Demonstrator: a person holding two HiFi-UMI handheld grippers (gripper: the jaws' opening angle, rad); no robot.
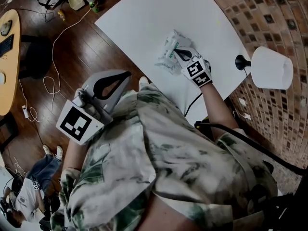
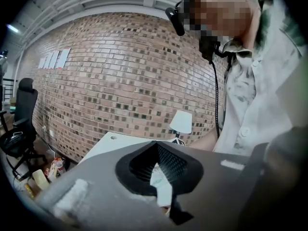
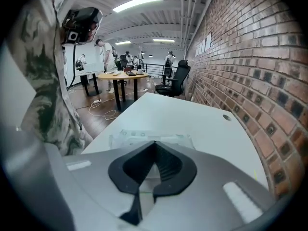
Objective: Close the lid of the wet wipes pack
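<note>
The wet wipes pack (image 1: 169,52) lies on the white table (image 1: 144,18), white and crinkled with green print. My right gripper (image 1: 175,47) is shut, and its tips are down on the top of the pack. In the right gripper view the pack (image 3: 149,138) shows just beyond the closed tips (image 3: 155,143), and its top looks flat. The jaws hide whether the lid is down. My left gripper (image 1: 128,74) is shut with nothing in it, held off the table's near edge close to my body. In the left gripper view, its tips (image 2: 156,144) point at the table and the brick wall.
A white-shaded lamp (image 1: 272,67) stands at the table's right edge by the brick wall; it also shows far off as the lamp (image 2: 181,121). Cables (image 1: 53,76) trail over the wooden floor at left. A round wooden table (image 1: 8,57) stands further left.
</note>
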